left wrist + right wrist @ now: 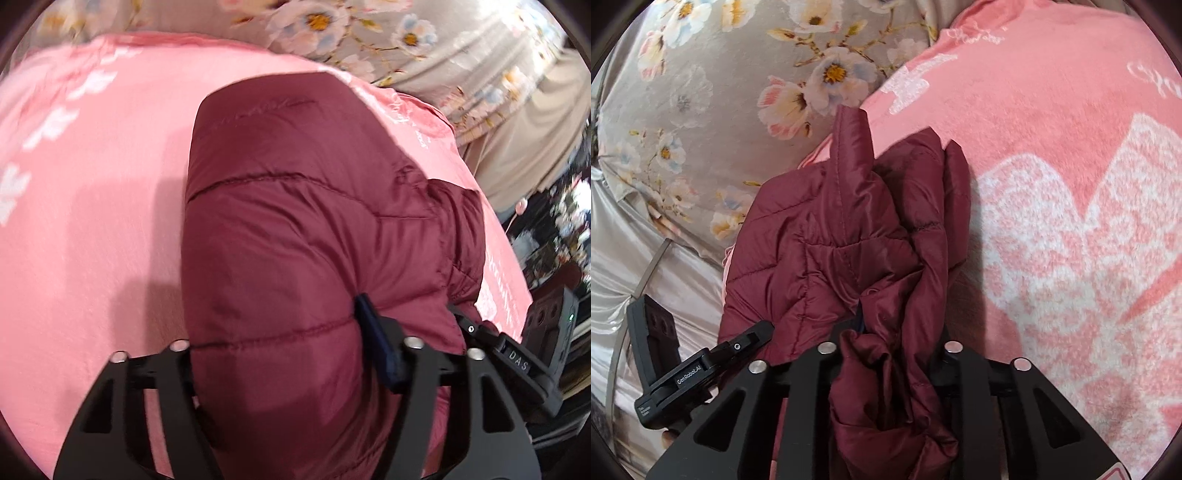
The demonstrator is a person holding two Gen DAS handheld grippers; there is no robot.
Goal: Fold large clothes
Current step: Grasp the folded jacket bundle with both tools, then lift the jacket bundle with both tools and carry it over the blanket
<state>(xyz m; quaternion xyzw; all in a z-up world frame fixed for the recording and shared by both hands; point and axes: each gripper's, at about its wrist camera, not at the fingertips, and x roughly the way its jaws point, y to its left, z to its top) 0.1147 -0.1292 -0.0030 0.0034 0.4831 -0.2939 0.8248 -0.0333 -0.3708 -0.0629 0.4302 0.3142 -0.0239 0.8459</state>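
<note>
A quilted maroon puffer jacket (295, 221) lies on a pink blanket with white flowers (92, 221). In the left wrist view my left gripper (280, 332) straddles a thick padded fold of the jacket; its blue pad (373, 343) dents the fabric, and the other fingertip is hidden behind the bulge. In the right wrist view the jacket (820, 240) is crumpled, one narrow part sticking up toward the blanket's edge. My right gripper (886, 332) is shut on a bunched wad of its fabric, which hangs down between the fingers.
The pink blanket (1071, 147) spreads wide to the right of the jacket. A grey floral cloth (701, 92) borders it, also at the top (369, 33). Shiny beige fabric (620, 258) hangs at the left. Dark cluttered furniture (565, 229) stands past the blanket's right edge.
</note>
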